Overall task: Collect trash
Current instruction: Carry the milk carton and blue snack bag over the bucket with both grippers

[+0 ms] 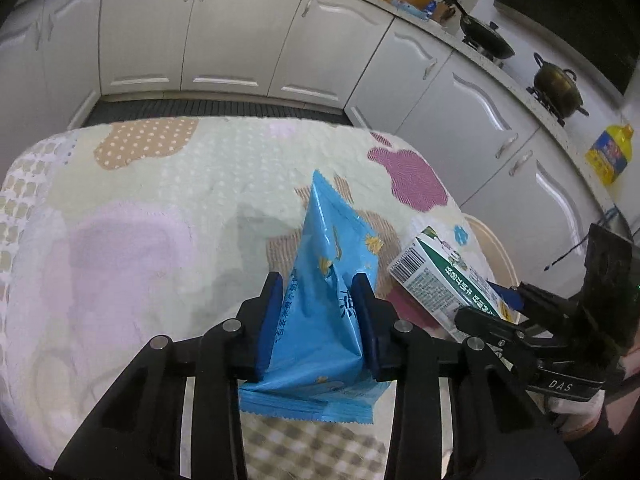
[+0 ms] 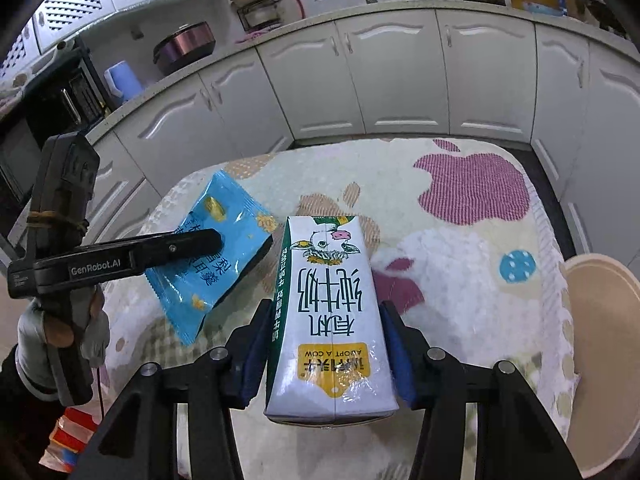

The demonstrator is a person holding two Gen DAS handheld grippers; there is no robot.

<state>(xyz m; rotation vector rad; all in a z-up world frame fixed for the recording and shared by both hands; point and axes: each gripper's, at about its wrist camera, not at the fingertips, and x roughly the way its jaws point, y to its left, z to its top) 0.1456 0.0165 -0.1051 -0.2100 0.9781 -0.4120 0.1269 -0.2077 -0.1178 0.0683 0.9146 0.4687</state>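
My left gripper (image 1: 319,292) is shut on a crumpled blue snack wrapper (image 1: 332,280), which is squeezed between the blue pads and lifted off the patterned tablecloth (image 1: 160,208). My right gripper (image 2: 325,322) is shut on a white milk carton (image 2: 330,320) with a cow picture, held lengthwise between its pads. In the right wrist view the blue snack wrapper (image 2: 216,256) hangs at the left in the left gripper (image 2: 208,240). In the left wrist view the milk carton (image 1: 444,280) shows at the right in the right gripper (image 1: 492,312).
A beige round bin (image 2: 600,344) stands beside the table's right edge. White kitchen cabinets (image 1: 240,36) run behind the table, with pots (image 1: 556,84) and a yellow oil bottle (image 1: 610,152) on the counter. A gloved hand (image 2: 60,320) holds the left gripper's handle.
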